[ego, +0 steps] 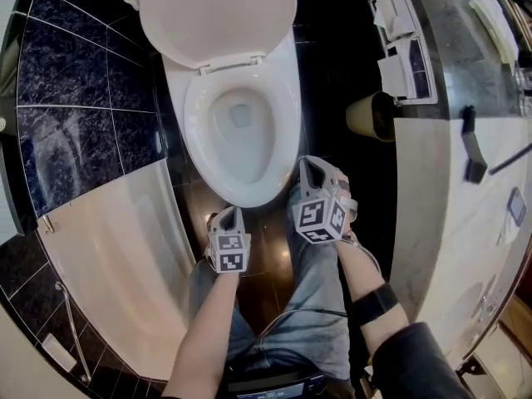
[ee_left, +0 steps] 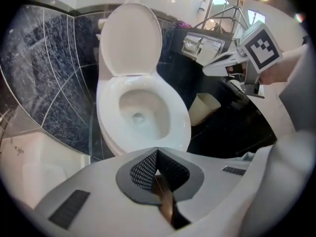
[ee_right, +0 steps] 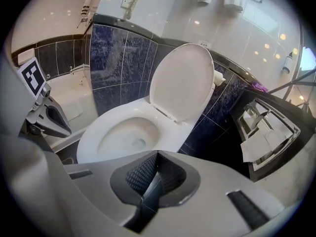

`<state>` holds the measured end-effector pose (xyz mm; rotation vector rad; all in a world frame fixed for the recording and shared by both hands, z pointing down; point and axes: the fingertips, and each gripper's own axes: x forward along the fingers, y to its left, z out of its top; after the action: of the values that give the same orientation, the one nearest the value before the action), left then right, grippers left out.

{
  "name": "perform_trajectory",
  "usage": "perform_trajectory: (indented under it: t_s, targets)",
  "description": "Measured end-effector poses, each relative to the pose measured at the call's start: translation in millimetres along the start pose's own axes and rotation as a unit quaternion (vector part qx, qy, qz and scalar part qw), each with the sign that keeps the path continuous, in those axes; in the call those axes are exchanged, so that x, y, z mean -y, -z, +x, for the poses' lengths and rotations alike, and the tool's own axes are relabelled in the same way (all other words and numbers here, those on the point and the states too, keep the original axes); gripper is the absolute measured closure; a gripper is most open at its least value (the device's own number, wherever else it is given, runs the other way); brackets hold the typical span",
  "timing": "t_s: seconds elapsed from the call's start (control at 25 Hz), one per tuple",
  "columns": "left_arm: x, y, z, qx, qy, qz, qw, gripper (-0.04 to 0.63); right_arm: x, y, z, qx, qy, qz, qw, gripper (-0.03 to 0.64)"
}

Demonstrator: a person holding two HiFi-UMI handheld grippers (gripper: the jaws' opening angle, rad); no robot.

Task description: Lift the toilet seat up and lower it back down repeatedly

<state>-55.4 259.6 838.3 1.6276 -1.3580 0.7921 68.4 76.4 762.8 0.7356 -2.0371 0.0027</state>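
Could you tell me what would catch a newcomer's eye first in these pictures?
A white toilet stands at the centre against dark blue marbled tiles, its lid raised. Just in front of it, the left gripper and the right gripper hover side by side, both shut and empty.

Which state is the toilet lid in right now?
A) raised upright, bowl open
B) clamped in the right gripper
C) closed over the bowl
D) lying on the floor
A: the lid stands upright behind the open bowl, and all three views show it that way.
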Motion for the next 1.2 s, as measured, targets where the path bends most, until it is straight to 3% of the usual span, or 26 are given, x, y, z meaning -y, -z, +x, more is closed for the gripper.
perform_trajectory:
  t_s: [0.2,0.44,0.76,1.2]
  targets:
    - [-4.4,-67.3,-46.7,0.052,-0.007,0.012,0.9986,0.595,17.7,-44.0,-30.6,0.021,0.005,0.014,1.000,0.600]
    - [-14.8,-173.1,-151.9,0.131,-0.021,0.020,0.9910,0.595,54.3,-120.8,-98.1,0.064,0.008,0.069,0.995,0.600]
    - [-21.3,-290.7,-296.2,0.240,-0.051,0.050,0.9682,0.595,100.2,-221.2,-185.5,0.135,0.003,0.118,0.984,0.600]
    - [-15.3,-361.4,-420.1,0.318,-0.066,0.065,0.9435,0.595,156.1,-289.0,-286.2,0.209,0.006,0.150,0.966,0.600]
